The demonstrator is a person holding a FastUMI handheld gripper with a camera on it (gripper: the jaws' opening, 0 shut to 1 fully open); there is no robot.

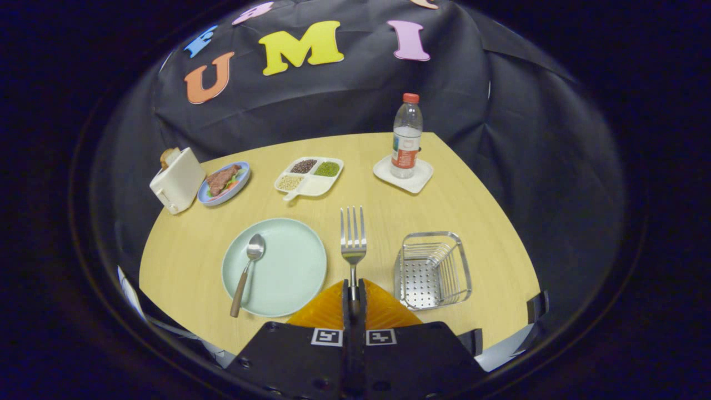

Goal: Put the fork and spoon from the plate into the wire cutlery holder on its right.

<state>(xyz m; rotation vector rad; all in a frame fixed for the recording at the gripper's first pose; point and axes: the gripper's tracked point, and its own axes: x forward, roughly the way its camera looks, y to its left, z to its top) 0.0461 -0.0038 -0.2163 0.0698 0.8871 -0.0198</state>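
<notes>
Jaws (354, 294) clenched on the fork (353, 244), held over bare table (477, 211) between plate (278, 266) and wire cutlery holder (432, 270).

Wooden table (472, 205), on it toaster (176, 180), blue plate (225, 184), divided tray (309, 176), coaster (404, 174), green plate (283, 266), wire holder (432, 270)

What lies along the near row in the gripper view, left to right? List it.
Spoon on the green plate → fork, its handle clamped in the shut gripper → wire cutlery holder.
</notes>
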